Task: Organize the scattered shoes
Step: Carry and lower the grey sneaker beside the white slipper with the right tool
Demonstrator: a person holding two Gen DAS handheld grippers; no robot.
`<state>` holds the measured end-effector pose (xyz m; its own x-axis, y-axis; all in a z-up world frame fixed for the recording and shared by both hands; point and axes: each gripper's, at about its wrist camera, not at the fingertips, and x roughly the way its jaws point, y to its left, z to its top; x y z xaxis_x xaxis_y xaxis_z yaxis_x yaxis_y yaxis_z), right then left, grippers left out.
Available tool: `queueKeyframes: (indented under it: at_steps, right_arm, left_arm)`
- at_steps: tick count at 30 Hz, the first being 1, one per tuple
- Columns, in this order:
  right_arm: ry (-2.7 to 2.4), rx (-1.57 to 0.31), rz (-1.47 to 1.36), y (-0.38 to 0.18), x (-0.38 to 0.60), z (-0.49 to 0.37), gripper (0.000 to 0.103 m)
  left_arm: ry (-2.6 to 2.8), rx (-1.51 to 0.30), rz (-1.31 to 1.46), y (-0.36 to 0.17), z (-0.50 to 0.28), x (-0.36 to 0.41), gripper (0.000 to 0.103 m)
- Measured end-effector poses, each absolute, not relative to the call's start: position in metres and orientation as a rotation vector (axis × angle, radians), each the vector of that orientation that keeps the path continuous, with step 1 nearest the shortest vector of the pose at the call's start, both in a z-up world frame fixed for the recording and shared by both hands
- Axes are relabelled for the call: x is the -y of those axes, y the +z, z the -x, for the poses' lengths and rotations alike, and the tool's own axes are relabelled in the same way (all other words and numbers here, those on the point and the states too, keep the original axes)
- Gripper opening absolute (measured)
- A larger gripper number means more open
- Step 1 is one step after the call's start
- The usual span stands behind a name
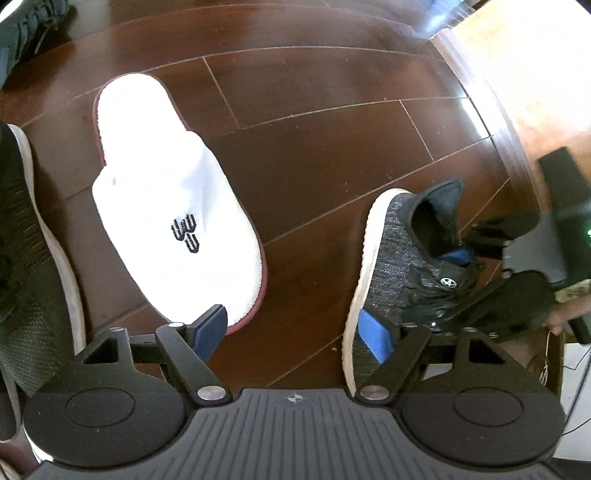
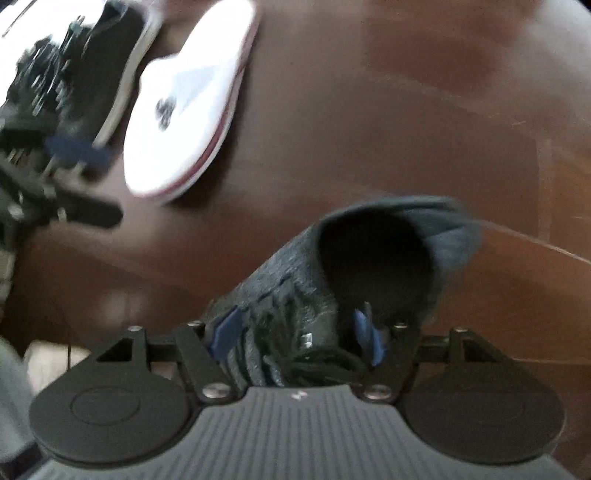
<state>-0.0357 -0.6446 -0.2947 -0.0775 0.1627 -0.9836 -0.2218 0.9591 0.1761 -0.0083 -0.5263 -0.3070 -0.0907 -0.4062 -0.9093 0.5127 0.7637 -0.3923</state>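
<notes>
A grey knit sneaker point(image 1: 391, 258) with a white sole stands on the dark wooden floor point(image 1: 314, 147), at the right of the left wrist view. My right gripper point(image 2: 297, 334) points down over it, jaws apart, with the laced upper of the sneaker point(image 2: 295, 288) between its fingers; one blue pad point(image 1: 455, 257) sits in the shoe's opening. The blur hides whether the pads press. A white slipper point(image 1: 166, 199) with a black logo lies to the left, also seen as a white slipper point(image 2: 188, 110). My left gripper point(image 1: 291, 328) hangs open over bare floor between the two shoes.
A dark mesh sneaker point(image 1: 26, 258) with a white sole lies along the left edge, beside the slipper. Another dark shoe point(image 1: 22, 33) is at the top left. Light wooden furniture point(image 1: 524, 74) borders the floor on the right. A person's hand point(image 1: 565, 317) holds the right gripper.
</notes>
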Motion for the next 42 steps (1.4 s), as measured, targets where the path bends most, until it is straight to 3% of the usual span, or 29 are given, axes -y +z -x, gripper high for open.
queueKeyframes:
  at_steps: [6, 12, 24, 42]
  right_arm:
    - [0.413, -1.687, 0.093, -0.306, 0.636, 0.028, 0.040]
    - [0.534, -1.665, 0.414, -0.292, 0.603, 0.026, 0.031]
    - [0.641, -1.611, 0.821, -0.291, 0.617, -0.045, 0.030]
    - [0.688, -1.568, 1.096, -0.313, 0.623, -0.085, 0.030]
  left_arm:
    - [-0.720, -1.485, -0.045, -0.300, -0.004, 0.505, 0.083]
    - [-0.662, -1.479, 0.008, -0.285, -0.023, 0.479, 0.083]
    - [-0.579, -1.460, 0.135, -0.279, -0.059, 0.443, 0.083]
    - [-0.566, -1.428, 0.228, -0.279, -0.089, 0.431, 0.083]
